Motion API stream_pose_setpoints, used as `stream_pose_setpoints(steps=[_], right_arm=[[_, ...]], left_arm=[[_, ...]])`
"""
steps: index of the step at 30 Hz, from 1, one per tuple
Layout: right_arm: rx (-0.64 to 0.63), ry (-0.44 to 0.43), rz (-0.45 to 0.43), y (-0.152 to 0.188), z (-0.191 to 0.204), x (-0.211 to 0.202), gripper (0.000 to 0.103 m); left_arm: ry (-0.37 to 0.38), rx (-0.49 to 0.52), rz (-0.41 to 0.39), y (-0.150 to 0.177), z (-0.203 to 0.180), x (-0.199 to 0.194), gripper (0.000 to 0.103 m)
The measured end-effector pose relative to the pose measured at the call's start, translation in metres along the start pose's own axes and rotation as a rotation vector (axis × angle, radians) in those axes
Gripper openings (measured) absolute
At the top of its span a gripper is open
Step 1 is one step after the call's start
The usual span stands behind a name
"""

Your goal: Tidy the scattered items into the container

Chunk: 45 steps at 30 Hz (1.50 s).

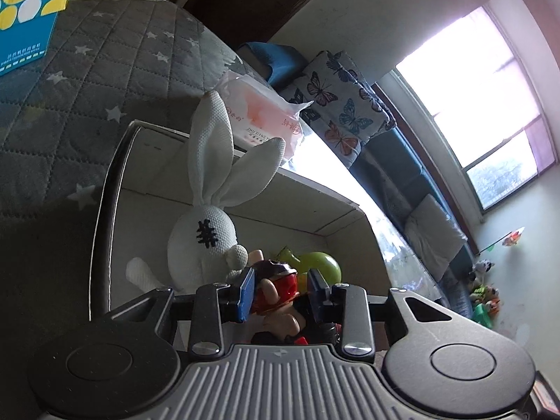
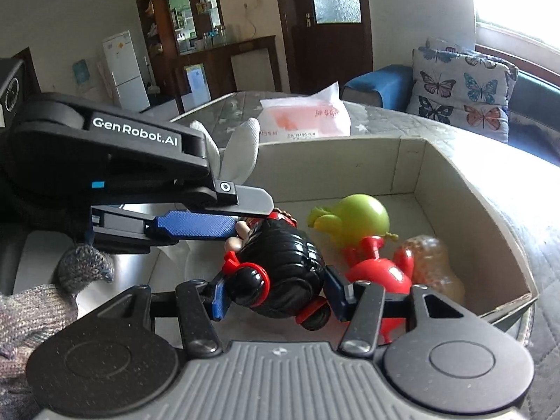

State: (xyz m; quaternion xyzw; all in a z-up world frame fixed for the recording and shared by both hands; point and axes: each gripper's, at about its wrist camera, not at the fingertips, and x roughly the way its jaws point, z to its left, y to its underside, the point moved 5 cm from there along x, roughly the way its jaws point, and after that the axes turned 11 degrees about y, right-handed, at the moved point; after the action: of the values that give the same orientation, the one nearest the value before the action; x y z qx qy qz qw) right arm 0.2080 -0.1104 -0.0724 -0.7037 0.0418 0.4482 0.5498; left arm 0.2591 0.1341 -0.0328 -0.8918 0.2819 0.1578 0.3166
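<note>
An open cardboard box (image 2: 490, 210) stands on a grey star-quilted bed (image 1: 87, 80). Inside lie a white knitted rabbit (image 1: 206, 234), a green-headed red figure (image 2: 364, 217) and a translucent orange toy (image 2: 434, 262). A black-and-red toy figure (image 2: 280, 266) is held over the box by both grippers. My right gripper (image 2: 276, 295) is shut on its body. My left gripper (image 1: 280, 288) is shut on its head end (image 1: 280, 283), and it also shows in the right wrist view (image 2: 241, 217), reaching in from the left.
A pink-and-white plastic packet (image 2: 308, 115) lies on the bed behind the box. A blue tissue box (image 1: 24, 14) sits farther back. A butterfly-print cushion (image 2: 462, 87) and a blue sofa (image 2: 381, 84) stand beside the bed. Several toys (image 1: 486, 294) lie on the floor.
</note>
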Motion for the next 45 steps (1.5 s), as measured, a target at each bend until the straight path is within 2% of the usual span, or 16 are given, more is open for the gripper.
stream_pose_setpoints(steps=[14, 21, 29, 33, 42, 45], right_arm=[[-0.031, 0.003, 0.0, 0.001, 0.005, -0.007, 0.057], [-0.023, -0.02, -0.043, 0.001, 0.007, -0.03, 0.062], [-0.033, 0.013, -0.108, 0.007, 0.011, -0.063, 0.067], [-0.037, 0.027, -0.131, 0.014, 0.011, -0.081, 0.073], [-0.029, 0.071, -0.162, 0.045, 0.005, -0.122, 0.074], [-0.008, 0.079, -0.159, 0.057, 0.001, -0.13, 0.081]], left_arm=[[0.005, 0.037, -0.005, 0.005, -0.011, -0.013, 0.035], [0.011, 0.07, -0.018, 0.007, -0.024, -0.023, 0.035], [0.001, 0.119, -0.026, 0.018, -0.036, -0.044, 0.035], [0.005, 0.166, -0.024, 0.032, -0.047, -0.058, 0.035], [-0.007, 0.285, 0.014, 0.074, -0.07, -0.075, 0.035], [-0.025, 0.332, 0.035, 0.091, -0.075, -0.077, 0.035]])
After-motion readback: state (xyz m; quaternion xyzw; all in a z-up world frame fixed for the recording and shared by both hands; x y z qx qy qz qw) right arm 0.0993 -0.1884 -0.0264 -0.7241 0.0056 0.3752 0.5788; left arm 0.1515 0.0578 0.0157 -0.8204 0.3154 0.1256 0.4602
